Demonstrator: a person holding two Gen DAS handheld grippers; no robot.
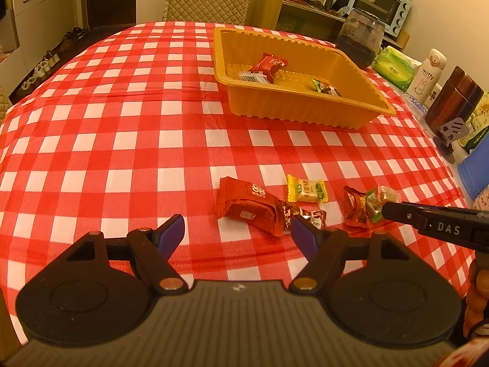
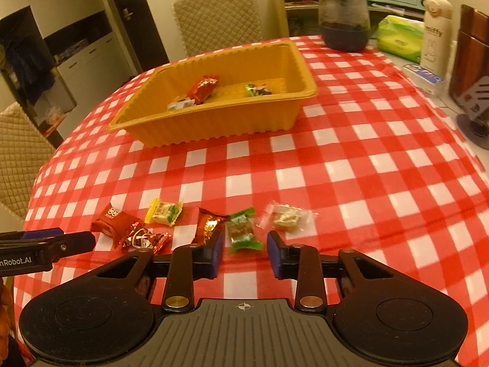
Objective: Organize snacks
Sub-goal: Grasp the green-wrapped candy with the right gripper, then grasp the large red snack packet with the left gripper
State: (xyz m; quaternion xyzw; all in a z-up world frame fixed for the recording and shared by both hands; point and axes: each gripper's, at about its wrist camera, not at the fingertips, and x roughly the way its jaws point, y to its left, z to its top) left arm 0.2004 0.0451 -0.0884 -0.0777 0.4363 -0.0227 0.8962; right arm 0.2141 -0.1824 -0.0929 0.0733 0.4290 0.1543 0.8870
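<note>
Several wrapped snacks lie in a row on the red-checked tablecloth. My left gripper (image 1: 238, 234) is open, just short of a large red packet (image 1: 247, 208) and a red-and-white foil candy (image 1: 301, 214). My right gripper (image 2: 244, 252) stands open astride the near end of a green candy (image 2: 243, 234); its pads do not touch the candy. A red-orange foil candy (image 2: 207, 224) lies by its left finger, a clear-wrapped candy (image 2: 285, 218) ahead to the right, and a yellow candy (image 2: 163, 212) further left. The orange tray (image 2: 214, 125) holds a red packet (image 2: 203, 87) and two smaller sweets.
Along the table's right side stand a dark glass jar (image 2: 343, 18), a green tissue pack (image 2: 397, 38), a white bottle (image 2: 435, 30) and a wooden box (image 2: 472, 58). A quilted chair (image 2: 218, 18) stands behind the tray. The left gripper (image 2: 70, 238) reaches in at the left.
</note>
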